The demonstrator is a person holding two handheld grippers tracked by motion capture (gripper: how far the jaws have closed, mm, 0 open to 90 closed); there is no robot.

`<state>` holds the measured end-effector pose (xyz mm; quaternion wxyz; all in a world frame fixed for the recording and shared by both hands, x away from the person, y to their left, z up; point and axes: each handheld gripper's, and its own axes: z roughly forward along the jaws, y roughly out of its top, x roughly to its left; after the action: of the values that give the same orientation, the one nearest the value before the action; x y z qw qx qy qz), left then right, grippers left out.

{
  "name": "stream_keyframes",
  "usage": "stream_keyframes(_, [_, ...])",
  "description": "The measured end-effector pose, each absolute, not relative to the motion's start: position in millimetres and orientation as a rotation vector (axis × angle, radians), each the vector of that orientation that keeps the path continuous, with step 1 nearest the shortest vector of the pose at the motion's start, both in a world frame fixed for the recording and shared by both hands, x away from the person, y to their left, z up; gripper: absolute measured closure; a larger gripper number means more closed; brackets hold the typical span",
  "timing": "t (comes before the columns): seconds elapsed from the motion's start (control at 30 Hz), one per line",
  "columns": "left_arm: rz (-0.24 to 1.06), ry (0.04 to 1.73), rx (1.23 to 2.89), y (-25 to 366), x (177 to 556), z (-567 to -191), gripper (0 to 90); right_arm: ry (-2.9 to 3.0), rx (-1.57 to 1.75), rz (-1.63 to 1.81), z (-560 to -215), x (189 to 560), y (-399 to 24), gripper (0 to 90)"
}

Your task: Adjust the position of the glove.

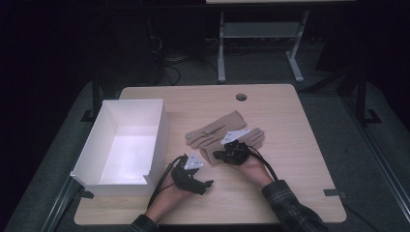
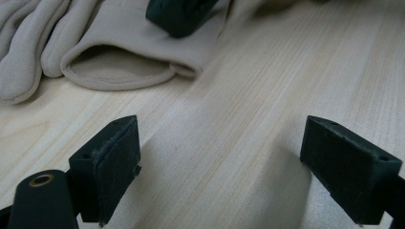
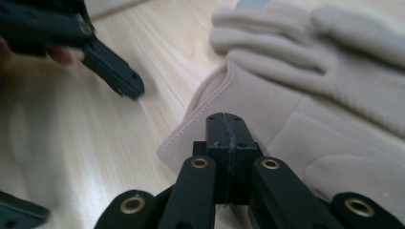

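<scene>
In the high view, a wooden table (image 1: pixel 300 159) carries a white open-topped box (image 1: pixel 123 145) on the far side of the left gripper (image 1: pixel 205 184) from the gloves, and a pair of beige gloves (image 1: pixel 220 133) just beyond the right gripper (image 1: pixel 217 155). Both grippers come in from the near edge, held in the person's hands; a plaid sleeve (image 1: pixel 290 205) covers the right forearm. Each gripper bears a grey three-cornered plate.

The left gripper view gives what the high view cannot: its jaws stand wide apart over bare, pale, straight-grained wood, with nothing between them. Ahead of them lies the open cuff of one glove (image 2: pixel 119 67), a soft, felt-like fabric with a stitched, rolled edge, its mouth gaping in an oval. The tip of the right gripper (image 2: pixel 179 16) rests at the top of that cuff.

The right gripper view shows its own jaws pressed together, pads meeting along a thin seam, right at the cuff edge of the glove (image 3: pixel 296 114); whether fabric is pinched between them cannot be told. The glove's rounded, padded fingers stretch away beyond the jaws. To the side, the left gripper (image 3: pixel 114 76) hovers blurred above the wood, apart from the glove.
</scene>
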<state>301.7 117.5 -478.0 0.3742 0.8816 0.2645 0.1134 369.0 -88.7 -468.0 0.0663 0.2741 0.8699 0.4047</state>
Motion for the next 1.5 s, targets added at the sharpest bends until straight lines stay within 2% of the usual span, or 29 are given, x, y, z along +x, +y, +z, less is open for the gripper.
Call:
stream_keyframes(0.57, [0.287,0.681,2.253,117,301,-478,12.8,2.652,0.826,1.208,-473,360,-103,90.0])
stream_keyframes(1.5, [0.29,0.683,2.253,117,301,-478,12.8,2.676,0.844,1.086,-466,331,-159,89.9])
